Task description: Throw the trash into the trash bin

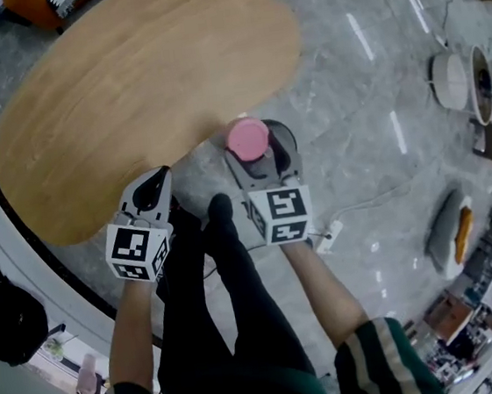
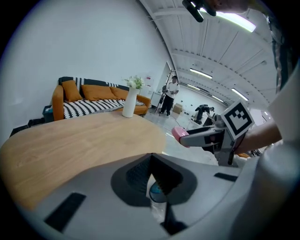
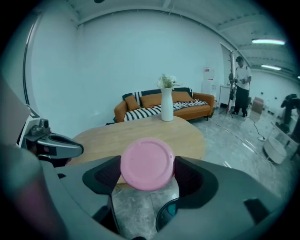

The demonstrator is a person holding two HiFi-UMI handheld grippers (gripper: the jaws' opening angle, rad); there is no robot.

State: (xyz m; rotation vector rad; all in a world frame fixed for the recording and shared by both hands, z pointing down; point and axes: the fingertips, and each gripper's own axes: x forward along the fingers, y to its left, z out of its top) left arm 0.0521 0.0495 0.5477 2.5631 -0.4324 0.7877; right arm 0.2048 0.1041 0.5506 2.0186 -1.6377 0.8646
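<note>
A pink round container [image 1: 248, 137] sits between the fingers of my right gripper [image 1: 257, 150], which is shut on it. In the right gripper view its flat pink face [image 3: 146, 163] fills the gap of the right gripper [image 3: 147, 174]. Just beyond and under it lies the dark round rim of the trash bin [image 1: 284, 134], also showing low as the trash bin [image 3: 166, 214]. My left gripper [image 1: 159, 177] is at the table's near edge, jaws together and nothing clearly held. Through the slit of the left gripper [image 2: 152, 177] a small bluish spot shows that I cannot identify.
The wooden oval table [image 1: 127, 82] stretches ahead and left, with a white vase [image 3: 167, 105] at its far end and an orange sofa [image 3: 154, 104] behind. A black backpack [image 1: 8, 320] and a power strip [image 1: 329, 240] lie on the marble floor. A person [image 3: 241, 86] stands far right.
</note>
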